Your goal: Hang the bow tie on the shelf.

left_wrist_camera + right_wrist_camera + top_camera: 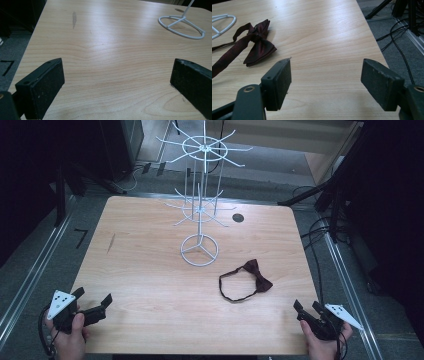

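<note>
At the near edge of the table [150, 320] we see the two hands. The left hand [70, 332] sits at about 7 o'clock and holds the left claw [95, 301], whose jaws stand wide apart with nothing between them; in the left gripper view we see only bare wood in the gap. The right hand [322, 342] sits at about 5 o'clock with the right claw [306, 307], also spread wide and holding nothing. A grey three-cornered plate tops each claw, and a cable trails from each.

Farther in, toward 3 o'clock from the table's middle, we find a dark red bow tie [257, 276] lying flat on the wood, its thin strap curling in a loop on the side toward 9 o'clock. In the right gripper view the bow tie [258, 43] lies ahead and left of the jaws, well apart from them.

Beyond that, near the centre, stands a white wire rack [200, 220] on a ring base, with spoked arms at two levels. Its base ring also shows at the upper right of the left gripper view [182, 26].

At about 1 o'clock, near the far edge, we see a small dark round spot [238, 217] in the tabletop. Past the table, cables [325, 230] lie on the grey floor.
</note>
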`<state>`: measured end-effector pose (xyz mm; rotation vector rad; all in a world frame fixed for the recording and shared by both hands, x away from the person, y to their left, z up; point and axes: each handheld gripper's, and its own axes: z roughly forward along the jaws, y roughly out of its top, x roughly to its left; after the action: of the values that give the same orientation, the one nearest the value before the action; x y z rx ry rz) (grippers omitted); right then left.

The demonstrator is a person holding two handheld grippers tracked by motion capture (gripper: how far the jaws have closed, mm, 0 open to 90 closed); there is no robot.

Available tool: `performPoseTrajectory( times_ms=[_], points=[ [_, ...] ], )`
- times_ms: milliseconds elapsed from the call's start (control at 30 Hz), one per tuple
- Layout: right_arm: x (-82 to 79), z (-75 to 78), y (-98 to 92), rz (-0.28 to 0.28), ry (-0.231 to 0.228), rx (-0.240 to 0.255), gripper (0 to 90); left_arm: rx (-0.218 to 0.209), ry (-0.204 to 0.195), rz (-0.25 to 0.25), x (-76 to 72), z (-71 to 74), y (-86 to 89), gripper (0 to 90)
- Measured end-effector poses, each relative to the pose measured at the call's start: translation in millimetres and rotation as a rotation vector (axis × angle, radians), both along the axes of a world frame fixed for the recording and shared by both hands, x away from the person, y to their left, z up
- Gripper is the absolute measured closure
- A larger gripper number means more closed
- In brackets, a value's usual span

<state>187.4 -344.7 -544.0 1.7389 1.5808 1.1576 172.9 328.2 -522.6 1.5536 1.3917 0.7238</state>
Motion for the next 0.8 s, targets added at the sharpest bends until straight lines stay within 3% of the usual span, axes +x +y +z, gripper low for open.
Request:
performPoseTrajectory(
  times_ms=[100,367,567,667,800],
  points=[
    [2.0,3.8,4.6,0.000,0.014,-0.012,25.0,0.002,-0.003,0.001,-0.6,0.1,0.1,0.0],
    [13.8,31.1,29.8,0.077,0.041,-0.070,23.9,0.000,-0.013,0.005,-0.7,0.1,0.0,0.0],
    [23.9,39.7,44.0,0.137,0.070,-0.089,19.2,0.002,-0.013,0.001,-0.2,0.1,0.1,0.0],
    [33.4,43.5,57.2,0.176,0.111,-0.111,16.3,-0.003,-0.015,0.000,-0.3,0.0,0.2,0.0],
    [41.2,46.6,64.5,0.185,0.140,-0.121,16.3,-0.003,-0.016,0.000,-0.1,0.0,0.2,0.0]
  ],
)
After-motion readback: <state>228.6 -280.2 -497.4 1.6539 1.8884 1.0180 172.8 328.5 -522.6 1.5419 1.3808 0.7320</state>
